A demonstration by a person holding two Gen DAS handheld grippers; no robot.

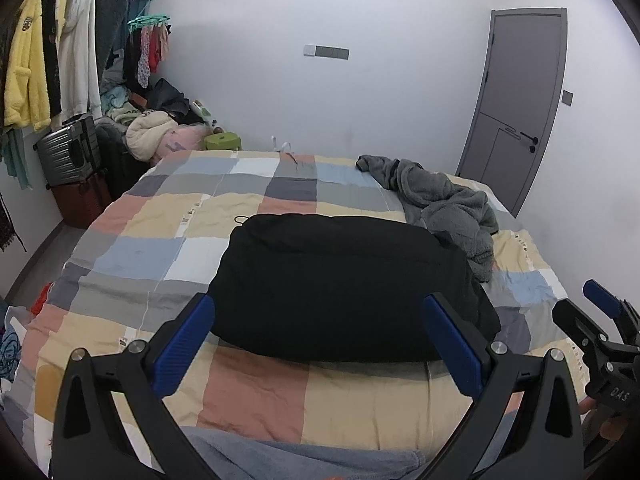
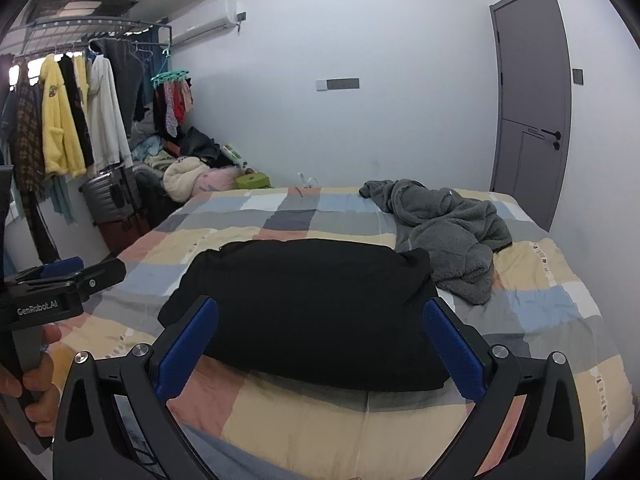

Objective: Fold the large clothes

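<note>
A black garment (image 1: 344, 284) (image 2: 308, 312) lies folded into a thick rectangle on the checked bedspread (image 1: 256, 396) (image 2: 304, 424), near the bed's front edge. A grey fleece garment (image 1: 448, 200) (image 2: 448, 228) lies crumpled behind it to the right. My left gripper (image 1: 320, 316) is open, held above the black garment's near edge, with nothing between its blue pads (image 1: 184, 352). My right gripper (image 2: 320, 320) is open too, hovering over the same near edge, empty. The right gripper (image 1: 600, 320) shows at the right edge of the left wrist view, and the left gripper (image 2: 68, 272) at the left edge of the right wrist view.
A clothes rack (image 1: 60, 60) (image 2: 68, 120) with hanging garments stands at the left wall, above suitcases (image 1: 68, 156) and a heap of clothes (image 1: 156, 128). A grey door (image 1: 516, 108) (image 2: 532, 96) is at the back right. A hand (image 2: 36, 384) holds the left gripper's handle.
</note>
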